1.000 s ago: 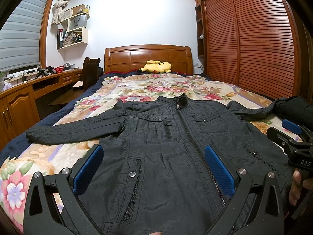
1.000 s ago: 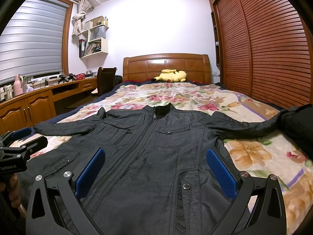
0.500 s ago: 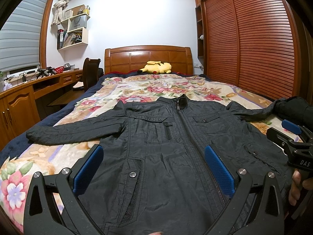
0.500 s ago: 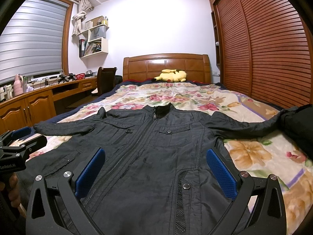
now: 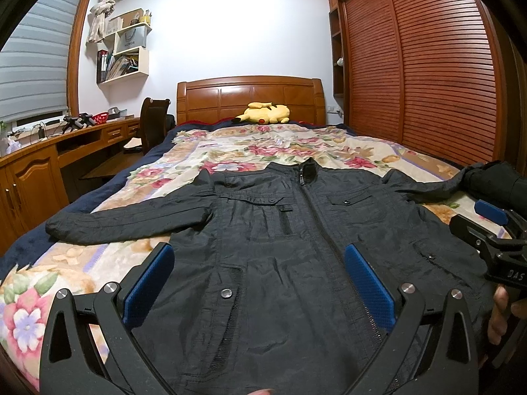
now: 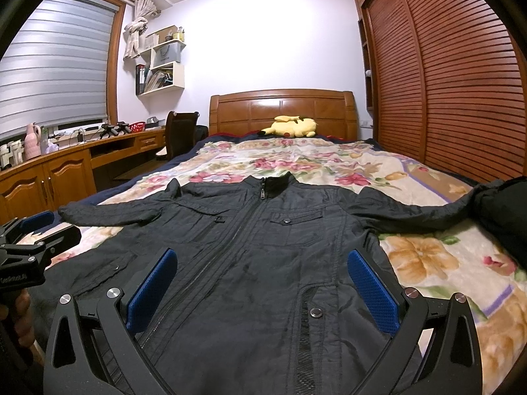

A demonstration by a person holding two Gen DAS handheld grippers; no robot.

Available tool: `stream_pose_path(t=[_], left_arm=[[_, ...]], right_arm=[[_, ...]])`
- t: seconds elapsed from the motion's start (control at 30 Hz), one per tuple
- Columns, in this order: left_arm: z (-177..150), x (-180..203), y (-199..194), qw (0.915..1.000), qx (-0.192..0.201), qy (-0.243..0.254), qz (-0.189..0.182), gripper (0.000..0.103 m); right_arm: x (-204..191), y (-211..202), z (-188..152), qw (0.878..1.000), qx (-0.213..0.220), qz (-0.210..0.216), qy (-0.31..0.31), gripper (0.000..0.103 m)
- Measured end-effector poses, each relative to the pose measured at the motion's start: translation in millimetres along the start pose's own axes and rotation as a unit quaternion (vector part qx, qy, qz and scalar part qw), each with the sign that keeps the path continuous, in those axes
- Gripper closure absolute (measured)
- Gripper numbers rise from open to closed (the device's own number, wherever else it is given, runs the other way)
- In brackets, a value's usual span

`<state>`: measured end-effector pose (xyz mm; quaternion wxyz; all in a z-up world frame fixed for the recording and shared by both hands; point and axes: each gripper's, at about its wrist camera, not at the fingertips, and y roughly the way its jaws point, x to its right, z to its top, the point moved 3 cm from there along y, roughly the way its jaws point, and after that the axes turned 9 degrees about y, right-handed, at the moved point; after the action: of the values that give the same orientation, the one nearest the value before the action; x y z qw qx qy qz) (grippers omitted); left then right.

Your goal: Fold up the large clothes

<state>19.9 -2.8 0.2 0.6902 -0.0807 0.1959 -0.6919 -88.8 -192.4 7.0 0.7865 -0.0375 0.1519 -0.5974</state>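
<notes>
Centrally, item one: black jacket [image 5: 296, 247], laid face up and zipped on the floral bedspread [image 5: 263, 144]. Long axis runs near to far, collar [image 5: 308, 171] at the far end toward the headboard [image 5: 250, 98], hem at the near end under my claws. Left sleeve [image 5: 128, 220] lies out flat to the left, its cuff close to the blanket's navy edge. Right sleeve [image 6: 411, 214] runs out to the right into a dark bundle [image 6: 504, 210]; its cuff is lost there and I cannot make it out.

Item two: my left gripper [image 5: 260, 283], jaws wide apart, holding nothing, hovering over the jacket's left-hand hem area. Item three: my right gripper [image 6: 263, 286], jaws likewise spread and empty, over the right front panel. Each shows at the other view's edge, partly cut off, with fingers on its handle.

Item four: open bedspread beyond the collar, clear up to a yellow plush toy [image 5: 265, 113] by the headboard. Bare blanket also right of the jacket body.

Item five: desk [image 6: 66, 164] along the left, louvred wardrobe [image 5: 418, 65] close along the right bed edge. The hem's nearest edge is hidden behind my claw frames.
</notes>
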Motion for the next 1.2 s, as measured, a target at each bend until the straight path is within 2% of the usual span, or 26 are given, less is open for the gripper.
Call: stream_pose_path(t=[0.33,0.67,0.93,1.2], left_arm=[[4,-34,-7,0.9995,-0.021,-0.016,0.016,0.000],[-5,-79,-14,0.9986,-0.035,-0.026,0.030,0.000],[-12,-117,-12,0.9963,-0.053,-0.004,0.068,0.000],[-10,-159,6,0.9925,-0.078,0.028,0.090,0.000]], right_arm=[[-19,10,4,0.999,-0.019,0.044,-0.014,0.000],[-16,24,18,0.996,-0.021,0.072,-0.045,0.000],[-26,45,26,0.992,-0.034,0.108,-0.058,0.001],[-44,88,37,0.987,-0.054,0.134,-0.077,0.003]])
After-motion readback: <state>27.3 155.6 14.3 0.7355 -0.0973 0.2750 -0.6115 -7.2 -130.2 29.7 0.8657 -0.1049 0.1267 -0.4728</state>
